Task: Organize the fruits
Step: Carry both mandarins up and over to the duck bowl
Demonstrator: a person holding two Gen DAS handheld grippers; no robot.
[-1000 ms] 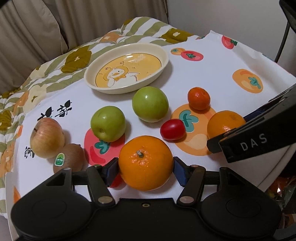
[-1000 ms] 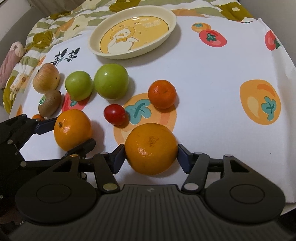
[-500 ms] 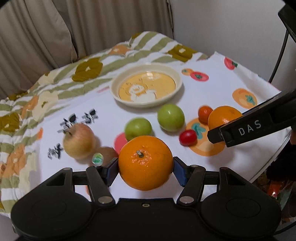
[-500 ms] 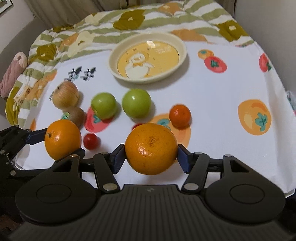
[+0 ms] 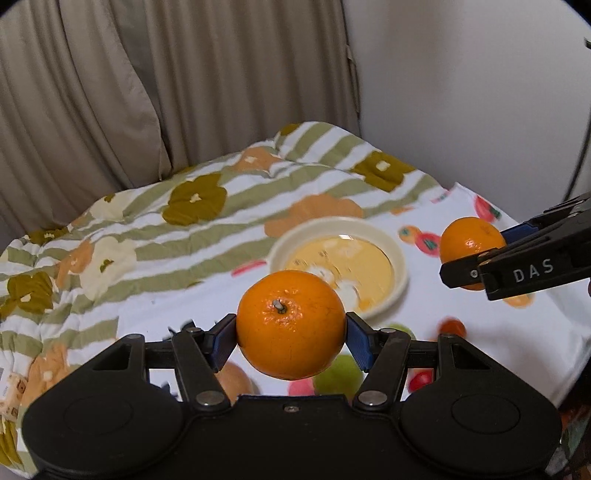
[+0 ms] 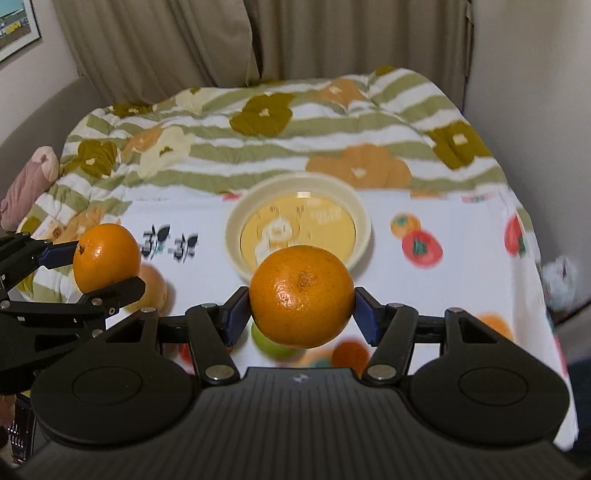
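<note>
Beige curtains [image 5: 177, 85] hang behind a bed-like surface covered by a green-striped floral quilt [image 5: 192, 206], and over its near part lies a white cloth [image 6: 443, 280] printed with persimmons and tomatoes. On that cloth sits a cream dish [image 6: 364, 221] with a yellow cartoon centre; nothing can be seen lying in it, though the held fruit hides part of it in both views. Held up off the cloth, the left gripper [image 5: 291, 341] is clamped on a large orange [image 5: 291, 325], its blue pads [image 5: 223, 343] pressing both sides and the stem end facing the camera. Well to its right, the right gripper [image 6: 302, 312] grasps a second orange [image 6: 302, 297] the same way, the fruit caught between its blue pads [image 6: 364, 314] and hanging in front of the dish's near rim. Each gripper appears in the other's view, at the side edge, with its orange lifted clear of the cloth. Below and partly hidden by the gripper bodies, the remaining fruit lies blurred on the cloth: a green apple [image 6: 273, 345], a small orange fruit [image 6: 351, 354], a pale reddish apple [image 6: 155, 286] behind the left gripper, and a small red fruit [image 5: 419, 380], perhaps a tomato. At the left edge of the right view a pink stuffed shape [image 6: 27, 181] rests on the quilt, and a framed picture [image 6: 16, 26] hangs on the wall.
</note>
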